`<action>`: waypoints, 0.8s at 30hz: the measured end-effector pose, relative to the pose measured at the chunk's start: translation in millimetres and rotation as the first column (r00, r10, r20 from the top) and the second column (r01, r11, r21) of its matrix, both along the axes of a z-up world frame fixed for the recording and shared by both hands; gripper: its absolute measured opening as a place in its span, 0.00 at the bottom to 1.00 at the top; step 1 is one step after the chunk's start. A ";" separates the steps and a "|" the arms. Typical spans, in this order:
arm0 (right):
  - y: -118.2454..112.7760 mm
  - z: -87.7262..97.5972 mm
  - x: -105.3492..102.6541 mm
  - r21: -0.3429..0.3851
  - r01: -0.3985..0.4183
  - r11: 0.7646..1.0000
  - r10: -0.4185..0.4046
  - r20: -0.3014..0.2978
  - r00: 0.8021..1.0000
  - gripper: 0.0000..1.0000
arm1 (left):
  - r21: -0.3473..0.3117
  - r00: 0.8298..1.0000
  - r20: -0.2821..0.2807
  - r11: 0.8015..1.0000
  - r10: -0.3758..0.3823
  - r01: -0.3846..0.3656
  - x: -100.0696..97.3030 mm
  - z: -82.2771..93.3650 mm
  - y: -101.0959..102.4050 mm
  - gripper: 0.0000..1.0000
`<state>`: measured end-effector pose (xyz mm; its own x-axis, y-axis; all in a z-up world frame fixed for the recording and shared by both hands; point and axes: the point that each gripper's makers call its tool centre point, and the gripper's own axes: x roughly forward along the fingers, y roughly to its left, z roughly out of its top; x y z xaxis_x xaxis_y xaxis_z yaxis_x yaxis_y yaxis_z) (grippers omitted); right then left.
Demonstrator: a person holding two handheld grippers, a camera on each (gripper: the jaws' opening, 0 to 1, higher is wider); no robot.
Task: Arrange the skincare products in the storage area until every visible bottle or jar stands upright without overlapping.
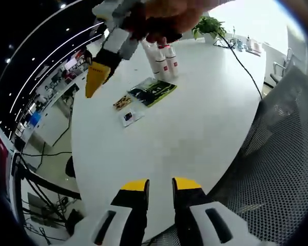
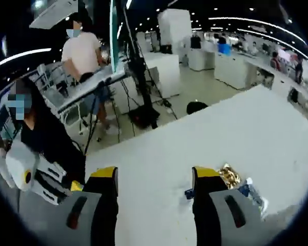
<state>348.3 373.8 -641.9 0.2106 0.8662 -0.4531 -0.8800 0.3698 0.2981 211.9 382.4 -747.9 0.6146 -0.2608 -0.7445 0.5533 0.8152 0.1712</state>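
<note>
Mesh chair (image 1: 282, 169) crowds white table (image 1: 195, 123) — sachets (image 1: 129, 110), bottles (image 1: 163, 61) beyond.

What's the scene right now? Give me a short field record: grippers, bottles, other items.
left gripper: open, empty, above the white table
right gripper: open, empty, over the table near a gold packet
bottles: white, standing upright close together at the table's far side
flat items: green packet and small sachets lying in front of the bottles

My left gripper view looks from the near table (image 1: 195, 118) edge across to the far bottles (image 1: 161, 60). My right gripper view sits low, facing outward; both share the packets (image 2: 230, 175).
</note>
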 end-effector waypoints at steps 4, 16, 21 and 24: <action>-26.1 44.4 -43.5 0.268 0.135 0.954 -0.100 -0.138 0.985 0.55 | -0.084 0.997 0.074 0.996 0.023 -0.017 8.4 18.3 -6.0 0.20; -137.4 22.8 -119.2 0.188 0.357 0.915 -0.310 -0.240 0.920 0.63 | -0.131 0.979 0.198 0.989 -0.044 0.071 13.8 49.8 -19.4 0.27; -174.1 24.9 -115.4 0.146 0.468 0.872 -0.457 -0.103 0.884 0.66 | -0.307 0.927 0.368 0.932 -0.071 0.194 15.5 110.7 -43.5 0.33; -189.5 25.0 -115.4 0.139 0.504 0.853 -0.496 -0.087 0.864 0.73 | -0.519 0.939 0.344 0.836 0.014 0.177 15.9 131.5 -55.2 0.55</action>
<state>232.9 184.3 -616.9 0.6159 0.7083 -0.3449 -0.5725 0.7032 0.4217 227.8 327.3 -616.4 0.7504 -0.6173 -0.2362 0.6134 0.7835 -0.0988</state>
